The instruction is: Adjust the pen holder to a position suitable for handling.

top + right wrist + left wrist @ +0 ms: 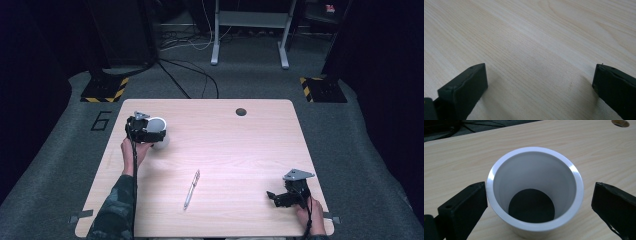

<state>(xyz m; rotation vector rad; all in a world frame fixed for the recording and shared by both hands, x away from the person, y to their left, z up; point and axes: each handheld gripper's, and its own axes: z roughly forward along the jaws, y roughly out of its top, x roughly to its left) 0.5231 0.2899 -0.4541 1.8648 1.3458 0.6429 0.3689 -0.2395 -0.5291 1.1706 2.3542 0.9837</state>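
Right gripper (276, 197) rests wide open at five o'clock; silver pen (191, 189) mid-table; left gripper (535, 202) straddles upright white cup (534, 195), jaws wide.

Cup (157, 131) on table (240, 150) far left; pen (191, 189) near front centre, well apart.

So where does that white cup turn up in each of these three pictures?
High view: the white cup stands at the table's far left, at the left tool.
Left gripper view: the cup sits centre frame, between the open jaws.
Right gripper view: not in it.
Shared landmark: the table's round hole.
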